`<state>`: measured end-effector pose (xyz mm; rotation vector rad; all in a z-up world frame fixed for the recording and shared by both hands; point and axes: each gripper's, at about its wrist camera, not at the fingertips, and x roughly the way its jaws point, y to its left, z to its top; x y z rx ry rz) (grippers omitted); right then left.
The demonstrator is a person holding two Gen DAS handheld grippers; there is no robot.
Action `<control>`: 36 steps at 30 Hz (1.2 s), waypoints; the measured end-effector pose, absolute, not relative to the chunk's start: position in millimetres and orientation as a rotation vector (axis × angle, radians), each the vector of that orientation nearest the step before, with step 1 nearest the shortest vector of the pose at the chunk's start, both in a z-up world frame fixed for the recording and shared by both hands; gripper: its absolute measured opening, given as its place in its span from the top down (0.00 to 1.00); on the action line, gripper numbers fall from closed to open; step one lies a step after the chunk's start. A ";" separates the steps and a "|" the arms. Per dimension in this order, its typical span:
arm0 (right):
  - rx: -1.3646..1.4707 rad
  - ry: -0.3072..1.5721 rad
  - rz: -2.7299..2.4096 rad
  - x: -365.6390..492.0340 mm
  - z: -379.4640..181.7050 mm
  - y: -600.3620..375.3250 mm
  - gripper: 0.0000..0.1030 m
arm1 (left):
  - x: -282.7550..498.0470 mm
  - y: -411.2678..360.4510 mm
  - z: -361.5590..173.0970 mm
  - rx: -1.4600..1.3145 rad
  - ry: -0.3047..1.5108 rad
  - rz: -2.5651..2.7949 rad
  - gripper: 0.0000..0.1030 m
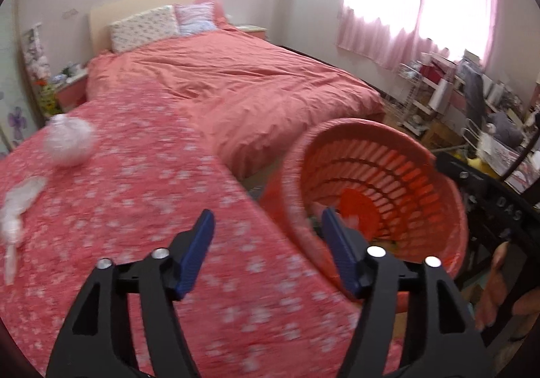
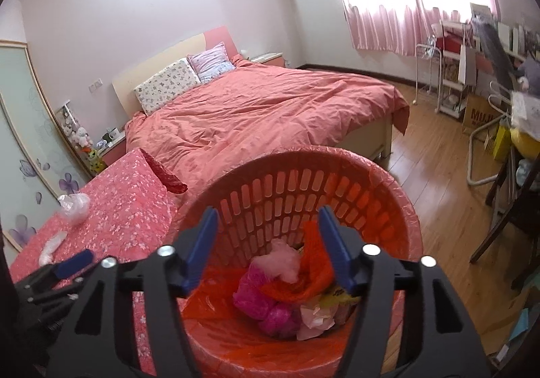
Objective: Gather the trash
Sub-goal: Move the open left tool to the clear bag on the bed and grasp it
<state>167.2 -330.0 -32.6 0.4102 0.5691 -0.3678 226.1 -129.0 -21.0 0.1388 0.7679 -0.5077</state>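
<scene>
Both the left gripper (image 1: 266, 249) and right gripper (image 2: 270, 248) stand spread, pinching nothing. The orange basket (image 2: 398, 195) holds crumpled trash (image 2: 287, 286); a clear wad (image 1: 69, 141) lies on the floral cloth (image 1: 145, 182). A cardboard box (image 2: 477, 118) reads "MUJ"

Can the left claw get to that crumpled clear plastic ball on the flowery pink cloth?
Probably yes. The left claw is open and empty, and only bare flowery pink cloth lies between it and the crumpled clear plastic ball, off to its left.
</scene>
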 end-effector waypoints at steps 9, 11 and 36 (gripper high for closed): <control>0.334 0.554 -0.343 172.5 -19.6 -296.7 0.20 | 234.4 -31.4 -3.6 0.108 0.699 -0.262 0.13; 0.311 0.550 -0.340 174.9 -16.8 -285.1 0.15 | 238.2 -6.1 -1.0 0.091 0.689 -0.199 0.12; 0.150 0.571 -0.259 211.3 -14.0 -188.4 0.08 | 317.2 112.1 -34.2 -0.074 0.832 0.008 0.38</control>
